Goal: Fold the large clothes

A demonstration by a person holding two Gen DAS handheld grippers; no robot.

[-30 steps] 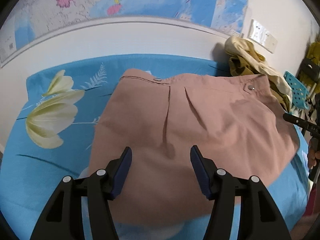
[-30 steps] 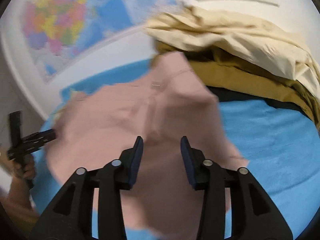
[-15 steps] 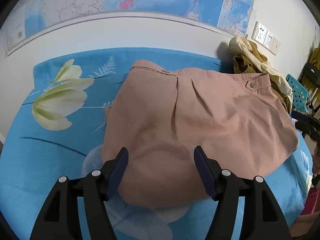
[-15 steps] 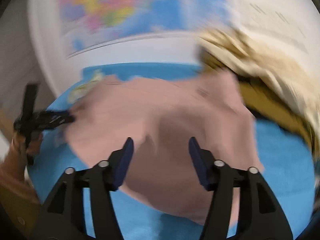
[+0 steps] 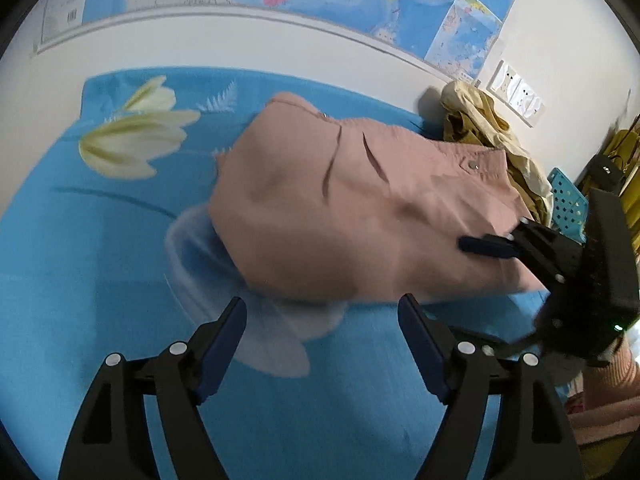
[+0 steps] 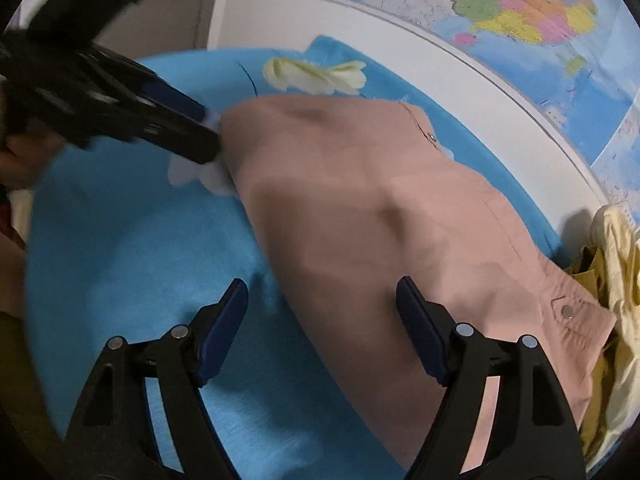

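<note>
Left gripper [image 5: 322, 322] and right gripper [image 6: 320, 306]: jaws apart, apparently empty, lately widening.

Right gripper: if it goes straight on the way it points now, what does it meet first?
Most likely the pink garment, lying between the open jaws of the right gripper; depth is unclear.

Pink garment [image 6: 400, 220] on blue sheet [image 6: 120, 240]; right hand-held gripper [image 6: 320, 316] open above.

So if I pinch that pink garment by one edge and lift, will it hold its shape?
Probably not. The pink garment lies creased and rumpled on the blue sheet, so it looks floppy and would likely drape and unfold. It seems thin, probably light. Its snap buttons suggest a stiffer waistband there.
</note>
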